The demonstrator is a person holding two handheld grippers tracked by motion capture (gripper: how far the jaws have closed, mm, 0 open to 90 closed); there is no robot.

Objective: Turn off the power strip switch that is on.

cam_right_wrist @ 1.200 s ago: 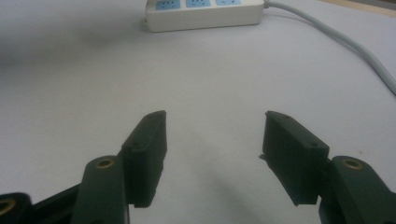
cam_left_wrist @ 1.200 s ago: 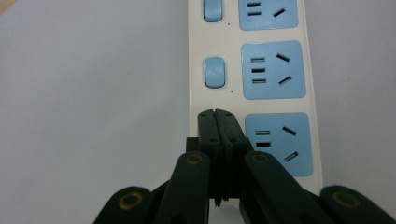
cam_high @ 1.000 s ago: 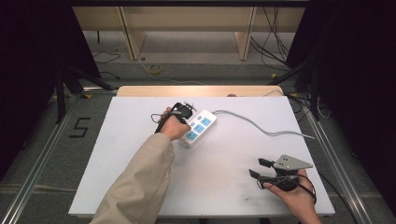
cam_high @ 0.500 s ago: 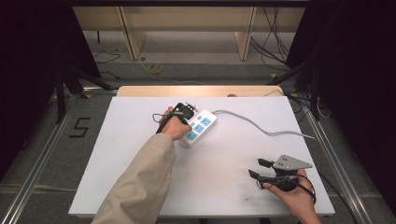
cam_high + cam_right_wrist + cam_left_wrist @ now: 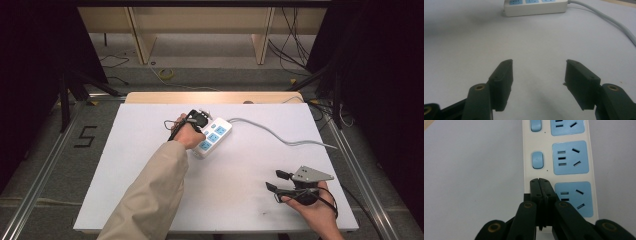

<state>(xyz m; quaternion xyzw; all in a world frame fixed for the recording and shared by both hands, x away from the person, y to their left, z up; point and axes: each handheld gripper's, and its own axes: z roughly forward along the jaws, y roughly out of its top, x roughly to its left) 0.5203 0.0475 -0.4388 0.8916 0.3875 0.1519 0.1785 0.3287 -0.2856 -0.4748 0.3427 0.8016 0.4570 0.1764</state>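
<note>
A white power strip with blue sockets lies on the white table, its grey cable trailing to the right. My left gripper hovers over the strip's left side. In the left gripper view its jaws are pressed together, tips at the strip's edge just below a blue switch, nothing held between them. My right gripper rests near the table's front right, jaws apart. In the right gripper view it stands open and empty, with the strip far ahead.
A wooden board runs along the table's far edge, with shelving legs and loose cables on the floor behind. A metal rail borders the left side, beside a "5" marking on the floor.
</note>
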